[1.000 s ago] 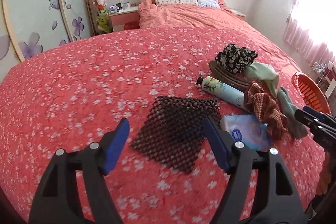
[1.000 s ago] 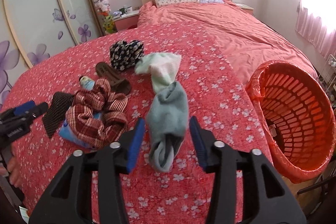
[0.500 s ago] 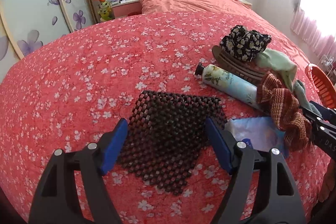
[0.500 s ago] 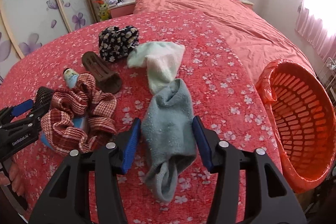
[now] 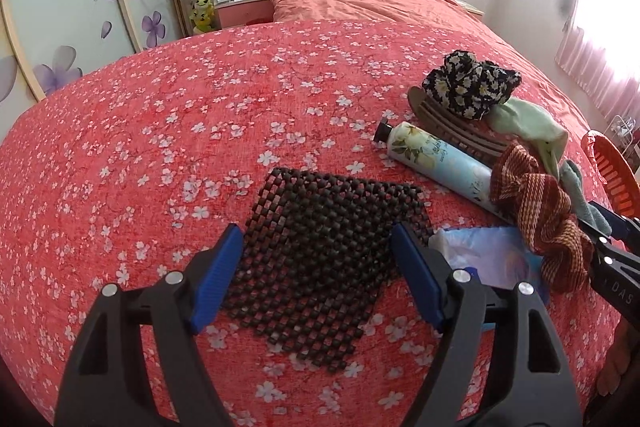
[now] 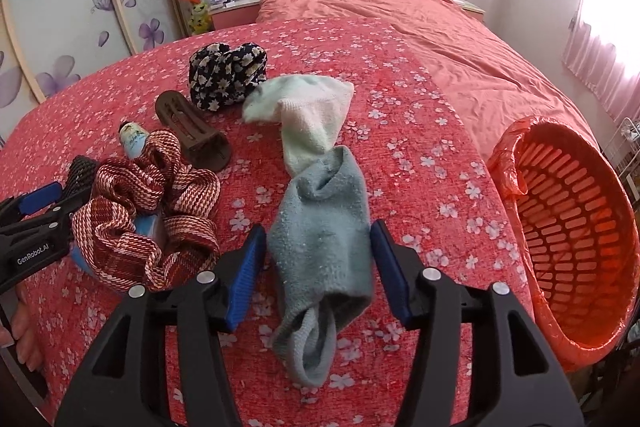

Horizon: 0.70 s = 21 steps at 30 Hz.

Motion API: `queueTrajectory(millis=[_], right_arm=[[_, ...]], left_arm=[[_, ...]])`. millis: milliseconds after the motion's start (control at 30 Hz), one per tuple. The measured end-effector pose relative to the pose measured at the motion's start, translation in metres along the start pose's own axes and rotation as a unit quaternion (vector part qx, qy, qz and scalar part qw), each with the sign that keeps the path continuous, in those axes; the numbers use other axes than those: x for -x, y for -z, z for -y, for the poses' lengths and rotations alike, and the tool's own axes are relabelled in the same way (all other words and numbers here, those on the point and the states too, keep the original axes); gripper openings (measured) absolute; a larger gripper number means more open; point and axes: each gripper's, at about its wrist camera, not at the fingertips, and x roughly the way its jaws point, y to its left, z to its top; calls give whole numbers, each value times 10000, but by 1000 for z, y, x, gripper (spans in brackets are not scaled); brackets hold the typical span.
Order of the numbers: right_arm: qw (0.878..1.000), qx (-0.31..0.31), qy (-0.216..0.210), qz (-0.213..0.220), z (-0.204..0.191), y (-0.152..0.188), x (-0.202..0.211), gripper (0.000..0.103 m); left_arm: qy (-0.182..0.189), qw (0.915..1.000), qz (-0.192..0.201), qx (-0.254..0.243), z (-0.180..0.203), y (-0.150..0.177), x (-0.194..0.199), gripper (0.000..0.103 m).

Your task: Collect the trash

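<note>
The orange basket (image 6: pixel 568 227) stands off the bed's edge, right of the right tongs (image 6: pixel 318 267); a careless release could miss it. These tongs are spread wide, straddling the grey-blue sock (image 6: pixel 324 239); closing may pinch the bedspread (image 6: pixel 420 155). The left tongs (image 5: pixel 316 275), likewise apart, bracket the black mesh mat (image 5: pixel 328 259), which lies flat and may slip.

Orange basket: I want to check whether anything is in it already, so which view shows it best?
The right wrist view: the orange basket shows its lined rim, slotted wall and much of its inside, beside the bed's right edge. The left wrist view catches only a sliver of its rim at the right edge.
</note>
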Motion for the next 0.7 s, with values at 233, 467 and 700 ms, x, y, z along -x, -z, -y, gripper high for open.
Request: queueTrajectory(millis=[233,467,700], right_arm=[[10000,5,-5,-6,1,-1,0,57],[10000,-35,10,-7,3,-1,0,58],[10000,-29,-5,-12,4,-2,0,61]], left_arm=[[6,10000,-5,40,-1,3,1,77],[15,10000,-7,55,1,4,1,78],[18,10000,-9,61,1,4,0,79]])
